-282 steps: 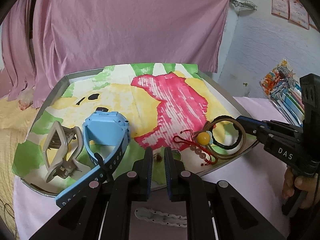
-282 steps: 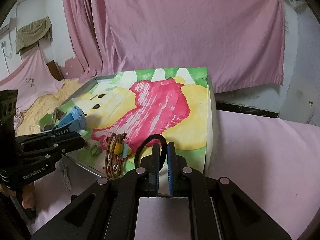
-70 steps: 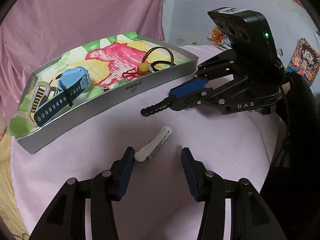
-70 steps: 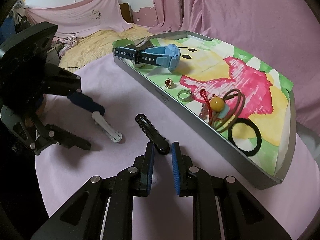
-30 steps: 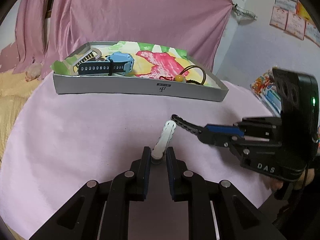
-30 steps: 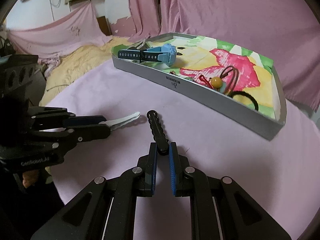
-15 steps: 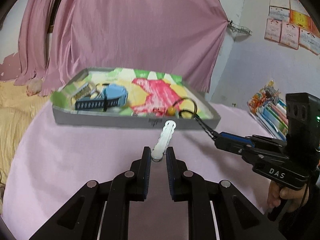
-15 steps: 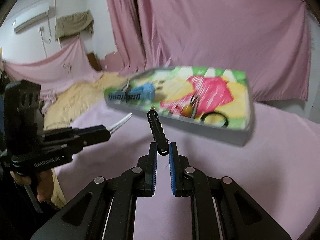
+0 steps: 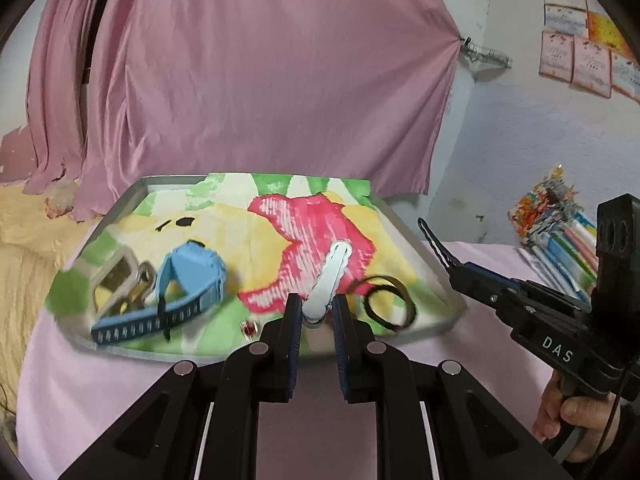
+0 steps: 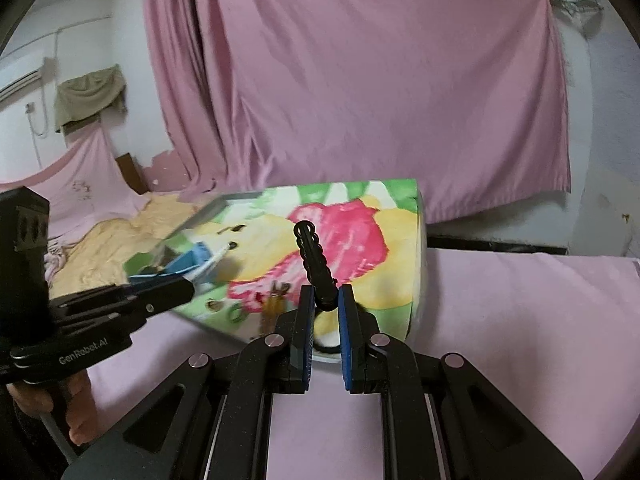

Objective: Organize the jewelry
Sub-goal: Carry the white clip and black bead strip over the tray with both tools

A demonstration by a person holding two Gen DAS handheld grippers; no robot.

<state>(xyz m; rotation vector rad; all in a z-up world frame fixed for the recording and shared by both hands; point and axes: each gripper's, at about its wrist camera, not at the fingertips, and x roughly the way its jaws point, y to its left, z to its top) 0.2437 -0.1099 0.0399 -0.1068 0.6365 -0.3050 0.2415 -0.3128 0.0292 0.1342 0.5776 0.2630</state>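
My left claw (image 9: 316, 316) is pinched tight on the near end of a white hair clip (image 9: 329, 278), which sticks out forward and up over the near edge of the tray (image 9: 436, 280). My right claw (image 10: 323, 306) is likewise clamped on the base of a black hair clip (image 10: 314, 258), which rises tilted a little to the left above the tray's near right corner. The tray sits on the pink tablecloth (image 9: 100, 380) and is lined with a bright printed cloth (image 9: 256, 240). On it, toward the left edge, lies a blue watch (image 9: 182, 292) just beside a beige claw clip (image 9: 116, 284); a black hair tie (image 9: 386, 306) lies near the right edge, and a small red stud (image 9: 249, 328) lies by the near edge.
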